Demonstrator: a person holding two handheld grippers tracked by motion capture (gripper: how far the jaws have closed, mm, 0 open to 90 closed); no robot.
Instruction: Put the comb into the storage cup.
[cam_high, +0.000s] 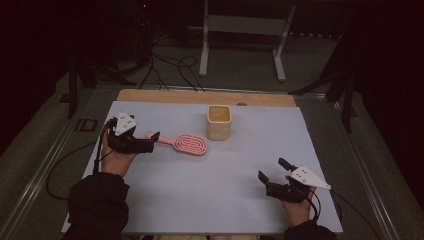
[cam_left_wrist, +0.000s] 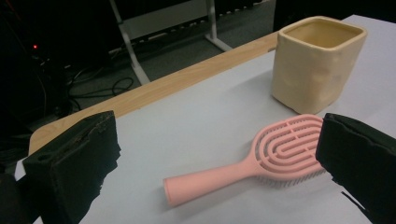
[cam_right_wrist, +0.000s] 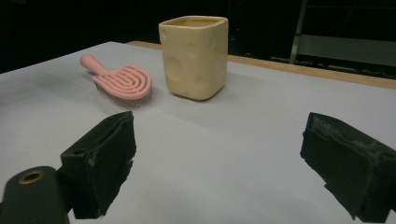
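Note:
A pink hairbrush (cam_high: 186, 143) lies flat on the pale table sheet (cam_high: 210, 185), handle pointing left. Behind its head stands a cream square cup (cam_high: 219, 121), upright and empty as far as I see. My left gripper (cam_high: 152, 142) is open at the handle's end. In the left gripper view the hairbrush (cam_left_wrist: 280, 151) lies between the wide-apart jaws of the left gripper (cam_left_wrist: 217, 140), untouched, with the cup (cam_left_wrist: 317, 65) beyond. My right gripper (cam_high: 272, 169) is open near the front right, holding nothing. In the right gripper view the right gripper (cam_right_wrist: 219, 140) faces the cup (cam_right_wrist: 195, 56) and hairbrush (cam_right_wrist: 122, 80) farther off.
A wooden board edge (cam_high: 200, 96) runs along the table's far side. Beyond it are floor cables (cam_high: 170, 70) and a white stand frame (cam_high: 245, 30). Bare sheet lies between the two grippers and in front of the cup.

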